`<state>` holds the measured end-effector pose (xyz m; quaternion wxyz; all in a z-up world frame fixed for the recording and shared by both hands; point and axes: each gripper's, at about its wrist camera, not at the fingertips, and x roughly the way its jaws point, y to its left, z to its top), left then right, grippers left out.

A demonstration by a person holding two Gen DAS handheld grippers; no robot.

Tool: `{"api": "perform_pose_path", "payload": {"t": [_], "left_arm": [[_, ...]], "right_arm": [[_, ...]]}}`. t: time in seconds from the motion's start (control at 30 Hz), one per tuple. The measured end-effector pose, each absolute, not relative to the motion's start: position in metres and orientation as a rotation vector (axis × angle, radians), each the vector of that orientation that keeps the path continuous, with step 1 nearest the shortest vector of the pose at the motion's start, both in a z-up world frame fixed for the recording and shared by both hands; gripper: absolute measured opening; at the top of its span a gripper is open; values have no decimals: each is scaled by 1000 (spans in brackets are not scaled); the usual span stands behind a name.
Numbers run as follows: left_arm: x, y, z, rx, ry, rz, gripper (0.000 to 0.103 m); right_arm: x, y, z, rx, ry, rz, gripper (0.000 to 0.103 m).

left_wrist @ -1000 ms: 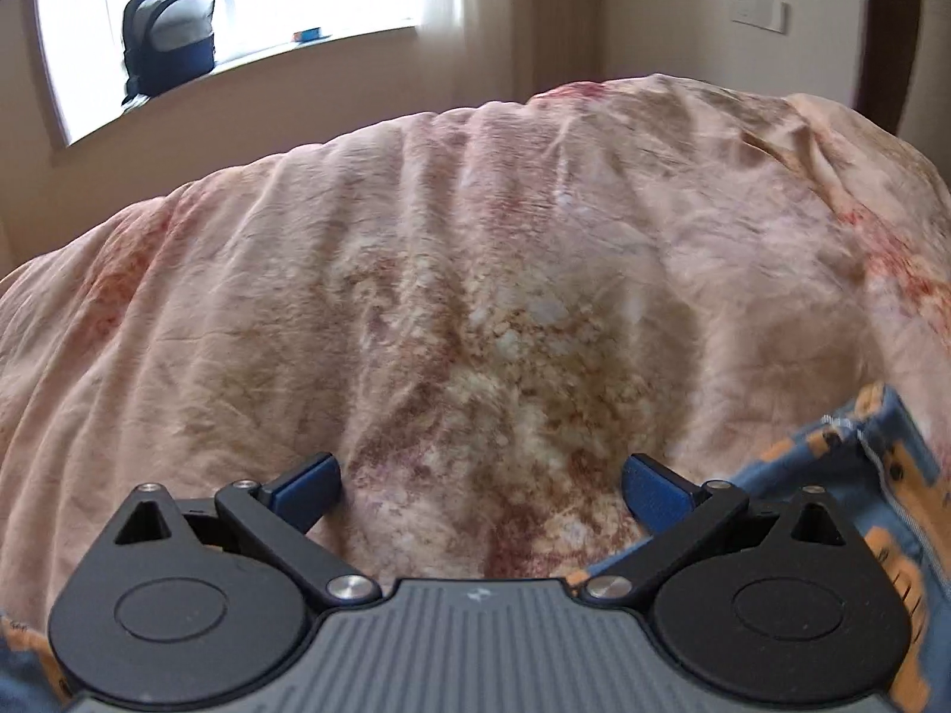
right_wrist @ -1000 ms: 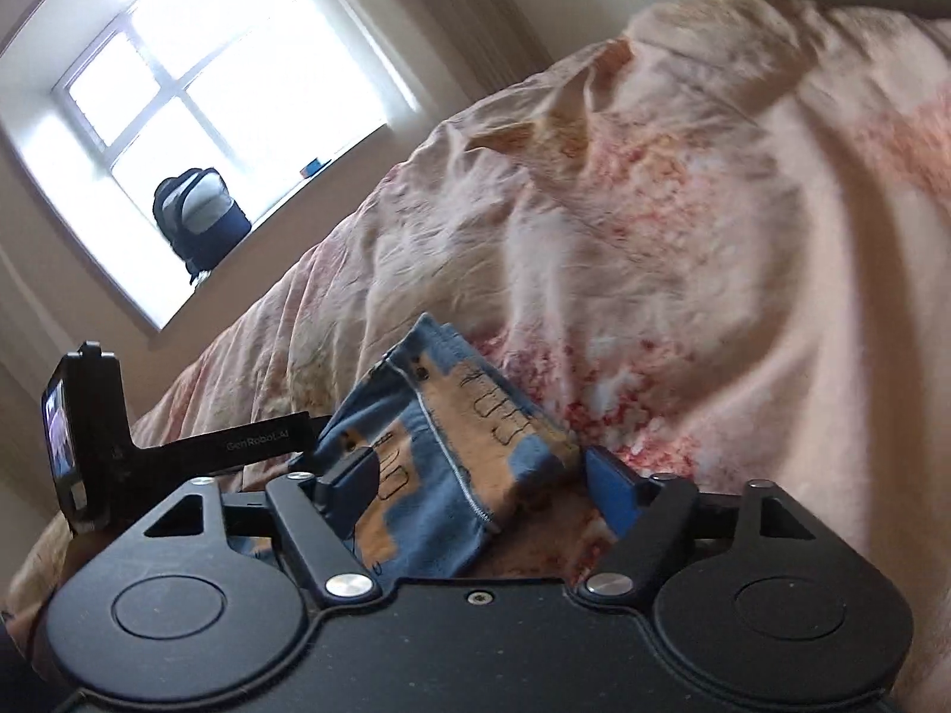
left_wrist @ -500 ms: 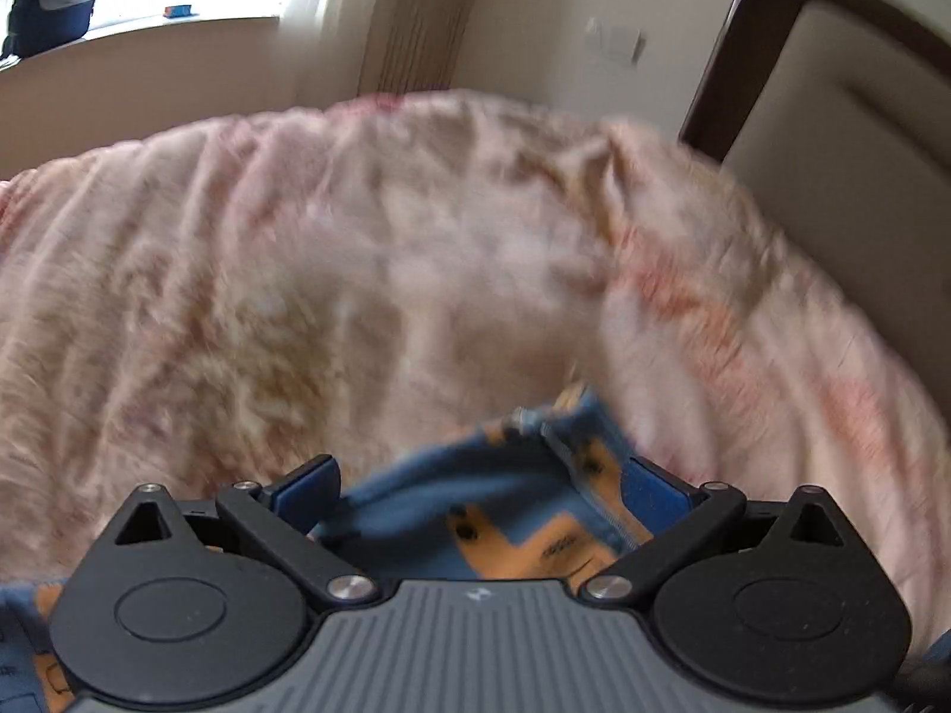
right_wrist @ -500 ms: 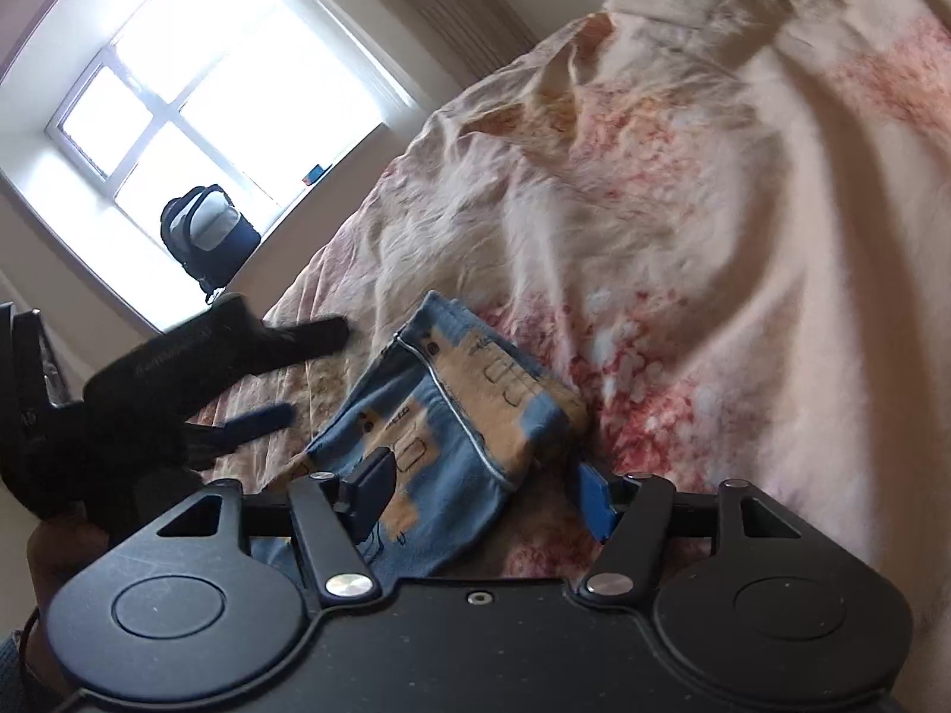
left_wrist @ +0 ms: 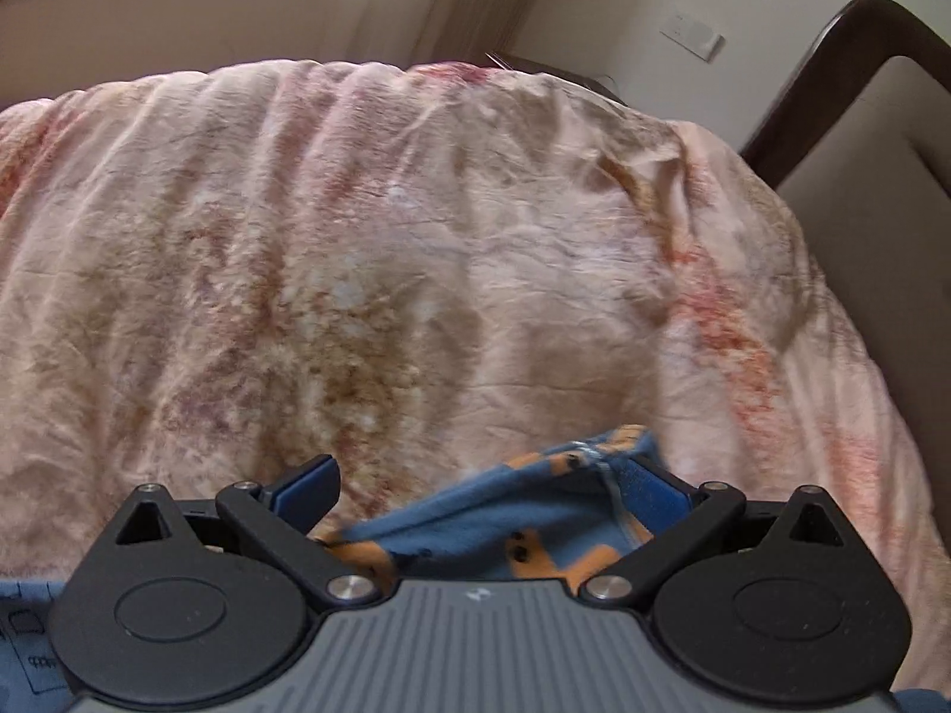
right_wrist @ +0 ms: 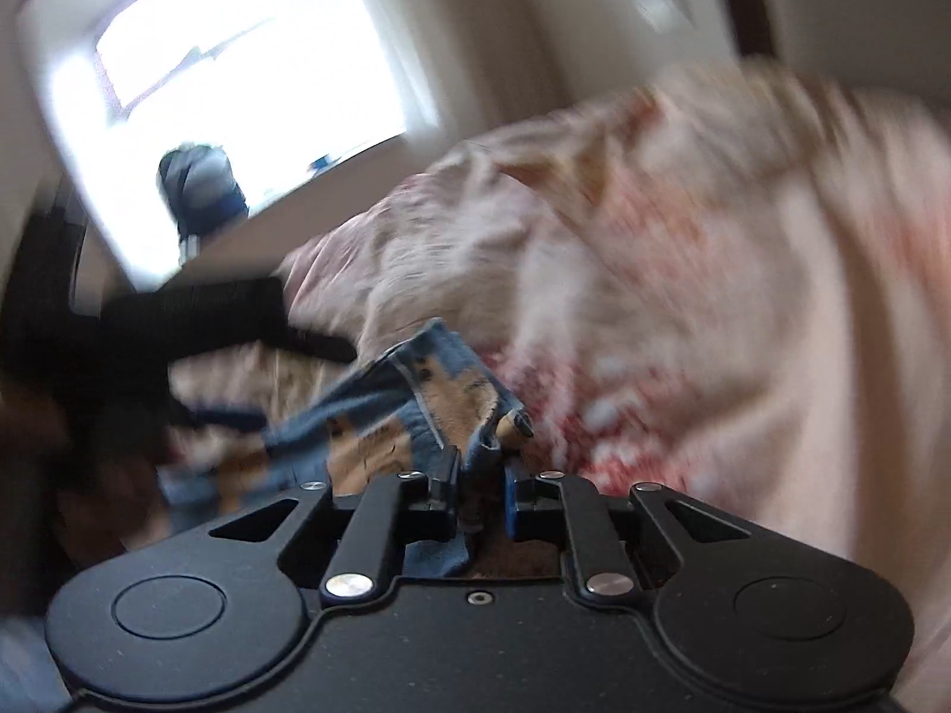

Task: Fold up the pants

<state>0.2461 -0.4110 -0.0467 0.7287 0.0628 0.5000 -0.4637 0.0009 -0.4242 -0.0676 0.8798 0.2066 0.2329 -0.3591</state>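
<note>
The right gripper [right_wrist: 481, 490] has just been closing — its jaws now pinch a bunched edge of the blue cotton pants with orange print [right_wrist: 410, 410]. The pants run away leftward toward the left gripper [left_wrist: 475, 484], whose jaws stand wide with cloth between them. Beyond lies the rumpled pink-and-cream quilt [left_wrist: 416, 237].

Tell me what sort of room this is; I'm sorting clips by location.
Most likely a bedroom. A wrinkled pink floral bedspread covers a bed, a padded headboard with a dark wood frame stands at one end, and a backpack sits on the window ledge.
</note>
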Motion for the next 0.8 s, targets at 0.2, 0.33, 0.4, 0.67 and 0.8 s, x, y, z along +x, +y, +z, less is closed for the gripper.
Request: {"api": "perform_pose_path", "payload": {"t": [0.2, 0.33, 0.4, 0.67, 0.8], "left_arm": [[239, -437, -33, 141, 1207, -1134, 94], [229, -451, -36, 194, 1249, -1105, 90], [224, -456, -38, 210, 1243, -1096, 86], [197, -480, -31, 361, 1198, -1086, 79], [194, -491, -37, 420, 1241, -1007, 56]], "right_arm": [[31, -372, -68, -18, 570, -682, 13], [37, -362, -73, -120, 600, -669, 13], [39, -361, -75, -140, 610, -664, 13], [41, -355, -77, -176, 621, -656, 13], [42, -353, -78, -185, 622, -654, 13]]}}
